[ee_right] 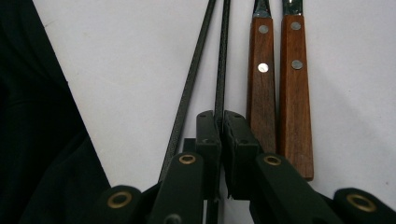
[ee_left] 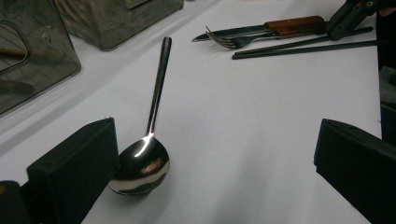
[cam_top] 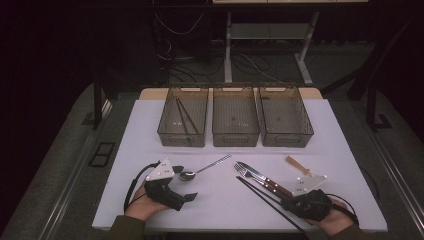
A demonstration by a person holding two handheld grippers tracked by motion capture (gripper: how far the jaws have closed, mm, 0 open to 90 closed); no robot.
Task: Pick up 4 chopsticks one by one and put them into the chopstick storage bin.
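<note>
Steel spoon [ee_left: 142, 165] serves as landmark, lying on the white table [cam_top: 220, 200] before three smoked plastic bins [cam_top: 235, 120]. Left of it: left gripper [ee_left: 210, 163], jaws wide apart, one beside the bowl, gripping nothing, apparently lined up for a pickup. Right of it: wood-handled fork [cam_top: 257, 180] and knife [cam_top: 265, 177], then two black chopsticks [ee_right: 187, 84]. Furthest right: right gripper [ee_right: 222, 135], jaws clamped on one chopstick [ee_right: 222, 60], likely for sorting into the leftmost bin, which already holds a pair.

The high view looks forward and down across the whole table [cam_top: 220, 200]. The left gripper view skims low over it, sharing the chopsticks [ee_left: 303, 46] with the close, downward right gripper view.
</note>
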